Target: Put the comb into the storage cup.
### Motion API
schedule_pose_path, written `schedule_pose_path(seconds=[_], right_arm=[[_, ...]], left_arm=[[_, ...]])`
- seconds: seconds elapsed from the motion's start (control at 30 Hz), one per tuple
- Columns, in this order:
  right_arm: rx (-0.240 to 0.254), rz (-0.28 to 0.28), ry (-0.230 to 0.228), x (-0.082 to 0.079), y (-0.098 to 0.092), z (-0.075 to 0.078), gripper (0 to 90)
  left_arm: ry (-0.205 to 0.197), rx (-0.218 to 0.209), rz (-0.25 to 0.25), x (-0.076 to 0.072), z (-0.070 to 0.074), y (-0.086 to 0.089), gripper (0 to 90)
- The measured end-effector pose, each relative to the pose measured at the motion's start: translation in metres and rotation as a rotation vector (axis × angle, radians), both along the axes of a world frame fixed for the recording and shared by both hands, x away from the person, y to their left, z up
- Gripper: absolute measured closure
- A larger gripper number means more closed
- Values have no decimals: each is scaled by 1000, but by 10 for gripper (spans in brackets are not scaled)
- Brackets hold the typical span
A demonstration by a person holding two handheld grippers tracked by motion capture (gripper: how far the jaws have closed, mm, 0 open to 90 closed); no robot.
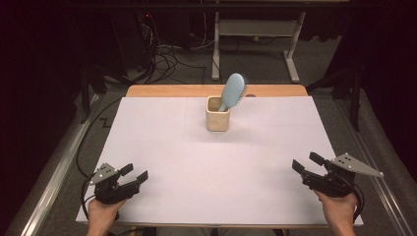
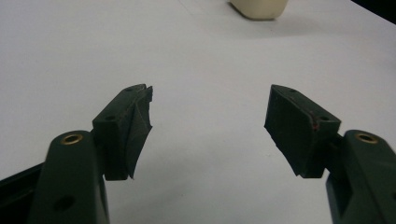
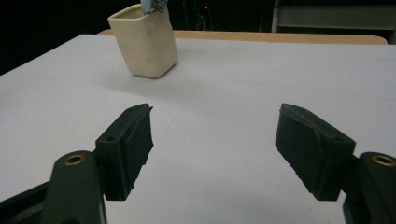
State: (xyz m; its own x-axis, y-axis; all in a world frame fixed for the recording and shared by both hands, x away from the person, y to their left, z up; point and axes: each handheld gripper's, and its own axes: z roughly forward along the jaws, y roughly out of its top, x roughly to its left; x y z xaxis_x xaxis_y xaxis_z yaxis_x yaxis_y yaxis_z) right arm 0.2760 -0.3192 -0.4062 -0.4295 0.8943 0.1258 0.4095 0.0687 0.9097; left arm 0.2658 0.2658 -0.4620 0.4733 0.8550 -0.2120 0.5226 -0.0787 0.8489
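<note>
A cream square cup (image 1: 217, 115) stands upright on the white table sheet (image 1: 162, 147), toward the back middle. A light blue hairbrush (image 1: 233, 91) rests in it handle down, its head leaning up and to the right. My left gripper (image 1: 134, 173) sits at the front left corner, open, with nothing between its jaws. My right gripper (image 1: 308, 164) sits at the front right, also open and empty. The cup (image 3: 144, 41) is up and left in the right gripper view, with the brush handle (image 3: 150, 5) poking from its top. In the left gripper view (image 2: 209, 100) the cup's base (image 2: 258, 8) is at the top edge.
A wooden tabletop edge (image 1: 172, 90) shows behind the white sheet. Cables (image 1: 167, 56) and a white table frame (image 1: 255, 29) lie on the dark floor beyond. Metal rails (image 1: 54, 177) run along both sides of the table.
</note>
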Motion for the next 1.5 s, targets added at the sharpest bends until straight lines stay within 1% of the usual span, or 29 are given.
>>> schedule_pose_path(seconds=[0.13, 0.27, 0.5, 0.63, 0.93, 1.0, 1.13, 1.3, 1.37, 1.5], right_arm=[[-1, -5, 6, -4, -1, -5, 274], [-28, -9, 9, -7, -2, -9, 272], [-21, -13, 20, -11, -3, -17, 268], [-44, -9, 16, -15, 0, -20, 267], [-40, -4, 19, -21, 2, -29, 259], [-33, 8, 17, -21, 6, -31, 259], [-40, 23, 20, -21, 10, -36, 259], [-28, 21, 17, -25, 8, -39, 255], [-13, 22, 16, -27, 7, -42, 253], [-13, 17, 22, -31, 5, -46, 253]], left_arm=[[-1, -1, 0, -1, 0, 0, 319], [-1, 1, 1, -1, 0, 0, 319], [-2, -1, -1, -2, 0, 0, 319], [-2, -5, 0, -3, 0, 0, 318], [-1, -3, -3, -4, 0, 0, 317], [-1, -2, -5, -4, 0, -1, 317], [-1, -6, -1, -5, 0, 1, 317], [-1, -4, -3, -5, 0, -1, 317], [-2, -3, -2, -5, 0, -1, 318], [0, -5, -1, -4, 0, 0, 317]])
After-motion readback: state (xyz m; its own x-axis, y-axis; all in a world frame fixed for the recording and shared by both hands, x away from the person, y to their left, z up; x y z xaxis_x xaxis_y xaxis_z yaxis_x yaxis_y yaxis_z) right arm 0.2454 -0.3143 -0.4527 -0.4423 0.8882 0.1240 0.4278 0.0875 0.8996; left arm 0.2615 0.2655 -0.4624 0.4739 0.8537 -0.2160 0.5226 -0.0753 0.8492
